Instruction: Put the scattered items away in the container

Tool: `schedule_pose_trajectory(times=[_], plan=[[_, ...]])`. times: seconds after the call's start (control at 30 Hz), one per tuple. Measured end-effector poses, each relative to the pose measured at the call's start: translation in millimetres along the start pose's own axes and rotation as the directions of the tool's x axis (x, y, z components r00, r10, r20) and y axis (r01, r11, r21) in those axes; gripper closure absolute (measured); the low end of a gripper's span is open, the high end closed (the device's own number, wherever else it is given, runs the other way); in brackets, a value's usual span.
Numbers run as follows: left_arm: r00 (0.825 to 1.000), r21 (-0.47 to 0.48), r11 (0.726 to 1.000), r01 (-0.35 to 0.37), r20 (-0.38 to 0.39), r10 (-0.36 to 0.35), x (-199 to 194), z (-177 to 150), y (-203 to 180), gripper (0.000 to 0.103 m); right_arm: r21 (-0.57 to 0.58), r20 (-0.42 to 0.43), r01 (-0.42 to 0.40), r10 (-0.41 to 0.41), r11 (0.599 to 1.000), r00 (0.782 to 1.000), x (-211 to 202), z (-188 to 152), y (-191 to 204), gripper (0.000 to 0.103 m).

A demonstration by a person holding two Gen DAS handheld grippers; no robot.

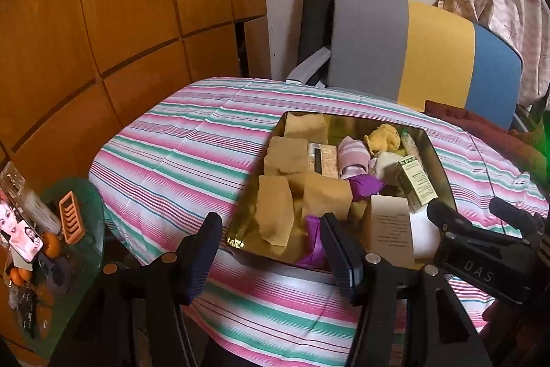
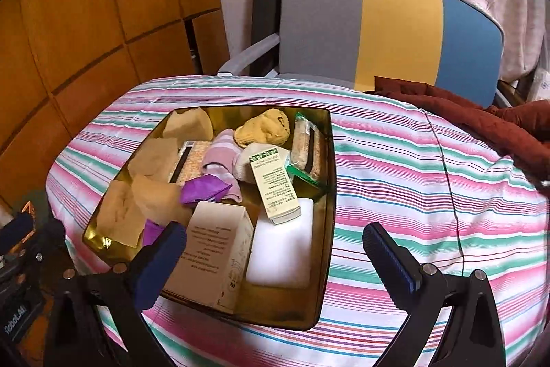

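Wood-panelled wall on the left, a grey, yellow and blue chair (image 2: 388,30) at the far side, and a worktop under a pink and green striped cloth (image 2: 412,167). No loose stuff on the cloth that I can see; it all looks to be in the gold tin (image 2: 328,195) already: brown paper packets, rolled socks, a purple wrapper, a green and white carton (image 2: 273,191), a beige box, a white block.

Key relation: the tin sits just ahead of and below both tongs, long side running near to far. My right tongs (image 2: 271,245) hover over its near right corner, spread wide, nothing between them. My left tongs (image 1: 271,239) hang at its near left edge, also apart and empty. Right is nearer the contents, so I'd guess any last nudge is its job.

A red garment lies at the far right.
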State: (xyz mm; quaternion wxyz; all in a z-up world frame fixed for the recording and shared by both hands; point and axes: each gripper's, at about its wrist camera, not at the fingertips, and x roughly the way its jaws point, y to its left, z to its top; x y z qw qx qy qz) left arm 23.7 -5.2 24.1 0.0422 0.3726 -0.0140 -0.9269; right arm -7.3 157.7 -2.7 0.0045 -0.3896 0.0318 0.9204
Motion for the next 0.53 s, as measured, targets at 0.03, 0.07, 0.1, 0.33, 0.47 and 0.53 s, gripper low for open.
schedule_pose_trajectory(times=[0.03, 0.07, 0.1, 0.33, 0.47, 0.53], plan=[[1.0, 0.001, 1.0, -0.002, 0.003, 0.002, -1, 0, 0, 0.043, 0.001, -0.002, 0.003, -0.003, 1.0, 1.0, 0, 0, 0, 0.0], [1.0, 0.002, 1.0, -0.002, 0.003, 0.002, -1, 0, -1, 0.043, 0.0, -0.004, 0.006, -0.006, 1.0, 1.0, 1, 0, -1, 0.0], [1.0, 0.005, 1.0, -0.009, 0.001, 0.009, 0, -1, -2, 0.043, 0.0, -0.003, 0.01, -0.01, 1.0, 1.0, 1, -1, -1, 0.0], [1.0, -0.009, 1.0, -0.006, -0.023, 0.005, 5, -2, -4, 0.043, 0.002, -0.008, 0.016, -0.016, 1.0, 1.0, 5, -1, -2, 0.0], [0.999, -0.018, 1.0, -0.019, -0.033, 0.018, 10, -3, -3, 0.046, 0.002, -0.011, 0.015, -0.015, 1.0, 1.0, 6, -2, -2, 0.0], [0.999, -0.019, 1.0, -0.015, -0.046, 0.014, 14, -2, -2, 0.046, 0.003, -0.015, 0.015, -0.015, 1.0, 1.0, 7, -2, -3, 0.0]])
